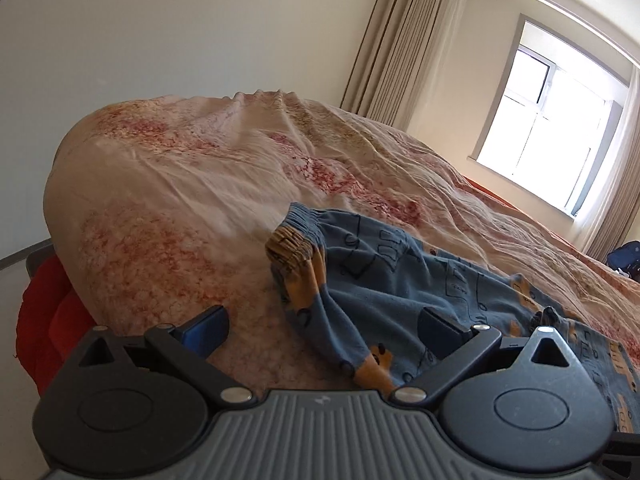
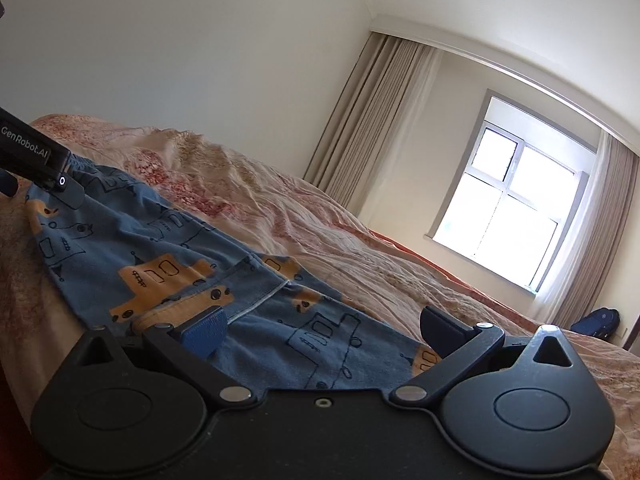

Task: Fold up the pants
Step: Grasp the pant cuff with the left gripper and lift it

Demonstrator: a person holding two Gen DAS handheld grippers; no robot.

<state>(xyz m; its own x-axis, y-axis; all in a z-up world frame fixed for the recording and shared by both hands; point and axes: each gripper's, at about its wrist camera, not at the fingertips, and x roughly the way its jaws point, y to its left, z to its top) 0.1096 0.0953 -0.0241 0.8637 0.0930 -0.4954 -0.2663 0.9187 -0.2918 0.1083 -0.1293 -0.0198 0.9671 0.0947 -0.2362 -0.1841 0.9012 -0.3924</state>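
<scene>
Small blue pants with orange and outlined vehicle prints lie crumpled on the bed. Their gathered waistband points toward the wall. My left gripper is open, low over the bed, with a bunched end of the pants between its blue fingers. My right gripper is open over the other end of the pants, its fingers spread above the fabric. The left gripper's black body shows at the far left of the right wrist view, over the waistband.
The bed has a rumpled pink and red patterned cover. Red fabric hangs at the bed's left edge. Beige curtains and a bright window are behind the bed. A dark blue bag sits on the floor by the window.
</scene>
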